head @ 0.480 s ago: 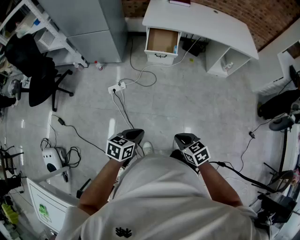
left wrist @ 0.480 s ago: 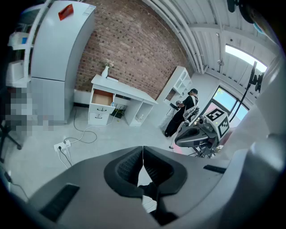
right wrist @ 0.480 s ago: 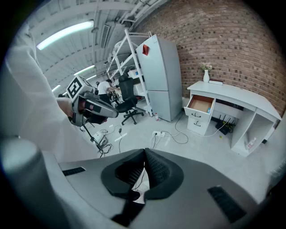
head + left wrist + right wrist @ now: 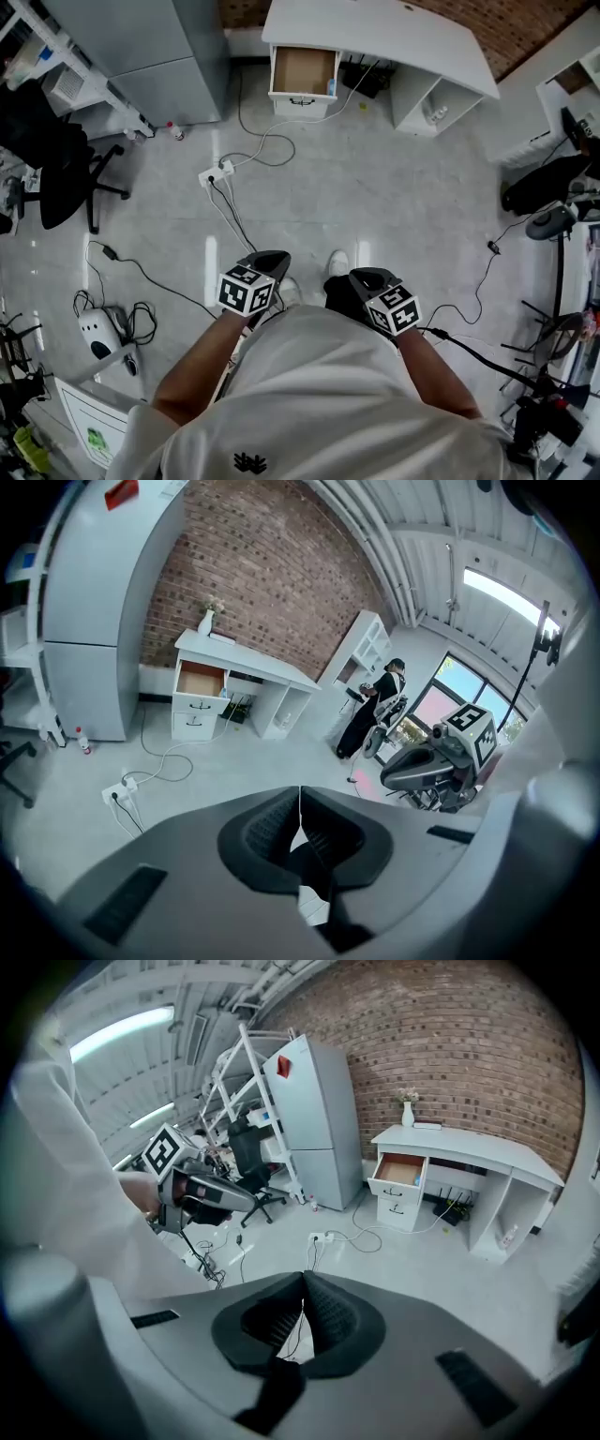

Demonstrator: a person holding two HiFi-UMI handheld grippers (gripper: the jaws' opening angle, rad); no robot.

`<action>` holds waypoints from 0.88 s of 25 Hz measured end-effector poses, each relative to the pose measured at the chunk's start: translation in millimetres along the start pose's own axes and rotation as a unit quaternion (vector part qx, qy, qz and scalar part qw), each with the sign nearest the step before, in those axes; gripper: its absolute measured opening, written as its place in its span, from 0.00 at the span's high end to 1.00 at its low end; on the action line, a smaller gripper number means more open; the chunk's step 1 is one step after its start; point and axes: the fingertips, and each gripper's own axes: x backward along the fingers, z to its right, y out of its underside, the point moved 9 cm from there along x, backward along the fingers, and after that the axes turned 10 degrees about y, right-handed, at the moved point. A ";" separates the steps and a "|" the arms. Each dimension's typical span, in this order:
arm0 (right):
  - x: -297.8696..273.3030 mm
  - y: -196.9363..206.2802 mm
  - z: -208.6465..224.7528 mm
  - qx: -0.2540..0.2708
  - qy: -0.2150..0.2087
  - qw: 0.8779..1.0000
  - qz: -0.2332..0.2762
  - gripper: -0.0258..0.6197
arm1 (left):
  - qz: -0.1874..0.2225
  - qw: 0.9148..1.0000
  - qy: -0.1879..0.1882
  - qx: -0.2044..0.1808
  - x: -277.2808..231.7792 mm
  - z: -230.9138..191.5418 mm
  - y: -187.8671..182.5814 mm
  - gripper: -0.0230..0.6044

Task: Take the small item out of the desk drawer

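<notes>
A white desk [image 4: 394, 37] stands far ahead against a brick wall, its top drawer [image 4: 303, 71] pulled open and showing a brown inside. A small blue item [image 4: 330, 86] lies at the drawer's right edge. The same desk [image 4: 246, 664] [image 4: 469, 1150] and open drawer [image 4: 199, 680] [image 4: 401, 1170] show in both gripper views. My left gripper [image 4: 272, 258] [image 4: 300, 810] is held low in front of my body, jaws shut with nothing between them. My right gripper [image 4: 361, 277] [image 4: 302, 1305] is beside it, also shut and empty. Both are several steps from the desk.
A white power strip [image 4: 213, 174] with trailing cables lies on the grey floor between me and the desk. A grey cabinet [image 4: 141, 47] stands left of the desk, a black office chair [image 4: 52, 159] farther left. More cables and equipment line both sides. A person [image 4: 370, 710] stands far right.
The view has shifted: the desk and the open drawer sit a little further left and up in the head view. One shoe now shows between the grippers. Both grippers stay shut.
</notes>
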 end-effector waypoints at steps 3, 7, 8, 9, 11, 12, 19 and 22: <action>0.0 -3.4 23.4 -0.011 0.009 1.000 0.005 0.91 | -0.007 1.000 -0.002 -0.008 -20.5 -0.6 -18.1 0.92; -8.1 -17.4 55.8 -0.009 0.010 1.000 0.014 0.91 | -0.012 1.000 -0.018 -0.013 -41.1 -7.5 -44.6 0.92; -11.0 -22.1 63.2 -0.009 0.007 1.000 0.017 0.91 | -0.013 1.000 -0.024 -0.012 -44.0 -9.3 -50.7 0.92; -13.7 -27.6 70.9 -0.009 0.006 1.000 0.019 0.90 | -0.013 0.999 -0.029 -0.010 -46.4 -10.6 -57.0 0.92; -18.8 -41.1 89.2 -0.006 0.005 1.000 0.027 0.83 | -0.010 0.999 -0.038 -0.009 -53.0 -12.7 -71.6 0.92; -21.5 -48.0 99.8 -0.004 0.004 1.000 0.031 0.83 | -0.010 0.999 -0.042 -0.010 -58.0 -14.4 -79.9 0.92; -33.7 -73.7 174.9 -0.005 -0.006 0.999 0.040 0.83 | -0.005 0.996 -0.083 -0.016 -103.0 -30.1 -146.8 0.92; -36.5 -76.1 202.6 -0.007 -0.006 0.999 0.041 0.83 | -0.003 0.995 -0.095 -0.015 -121.7 -33.0 -166.0 0.92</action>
